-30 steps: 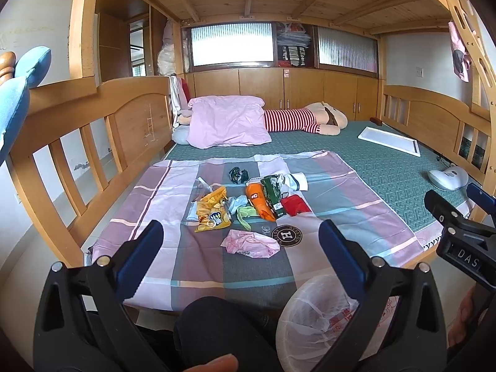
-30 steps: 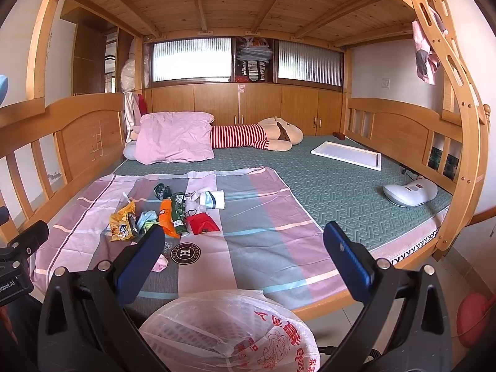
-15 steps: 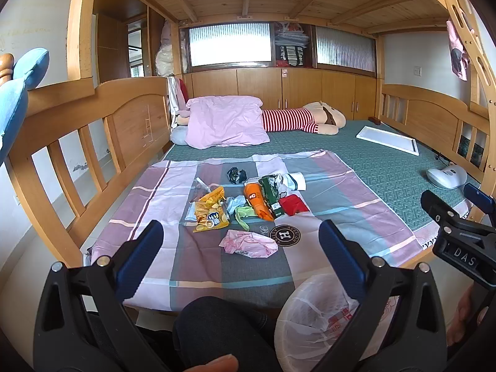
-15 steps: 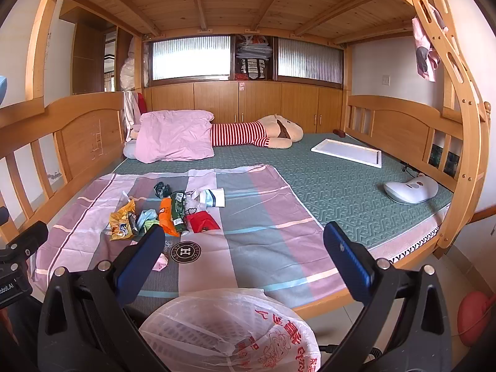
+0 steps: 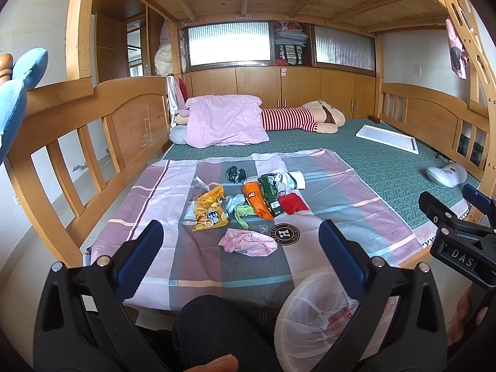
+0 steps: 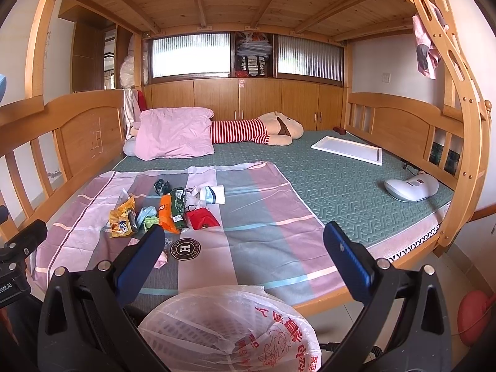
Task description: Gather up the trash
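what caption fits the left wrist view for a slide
Open left gripper faces wrappers scattered on a plaid sheet, with a bag-lined bin below.

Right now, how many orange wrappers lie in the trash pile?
1: the orange wrapper lies mid-pile on the striped sheet, beside the green packet. More could hide under others.

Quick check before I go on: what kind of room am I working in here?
Most likely a bedroom, on the lower deck of a wooden bunk bed: a pink pillow, a striped plush toy and slatted wooden rails. Wrappers lie on the plaid sheet.
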Available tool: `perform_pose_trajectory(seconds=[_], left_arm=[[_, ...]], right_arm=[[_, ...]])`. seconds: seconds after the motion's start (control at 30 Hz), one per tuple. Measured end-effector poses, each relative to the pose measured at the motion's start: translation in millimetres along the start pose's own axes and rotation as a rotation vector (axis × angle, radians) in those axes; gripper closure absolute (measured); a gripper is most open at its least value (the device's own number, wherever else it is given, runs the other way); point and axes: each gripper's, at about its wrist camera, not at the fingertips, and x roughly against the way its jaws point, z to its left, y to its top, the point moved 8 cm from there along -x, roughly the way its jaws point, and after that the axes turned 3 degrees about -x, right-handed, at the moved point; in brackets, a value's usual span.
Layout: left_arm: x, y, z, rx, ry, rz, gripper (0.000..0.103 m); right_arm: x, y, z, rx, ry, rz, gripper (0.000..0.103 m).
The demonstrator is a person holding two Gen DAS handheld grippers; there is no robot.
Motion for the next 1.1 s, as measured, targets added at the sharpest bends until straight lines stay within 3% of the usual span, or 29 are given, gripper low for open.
perform_pose_trajectory(seconds=[1.1], left_arm=[[-3.8,-6.1,-6.3,-0.012,-0.010,0.016,0.003]], right_arm=[[-3.0,-6.9,1.0,-0.001,0.002,0.021,0.003]])
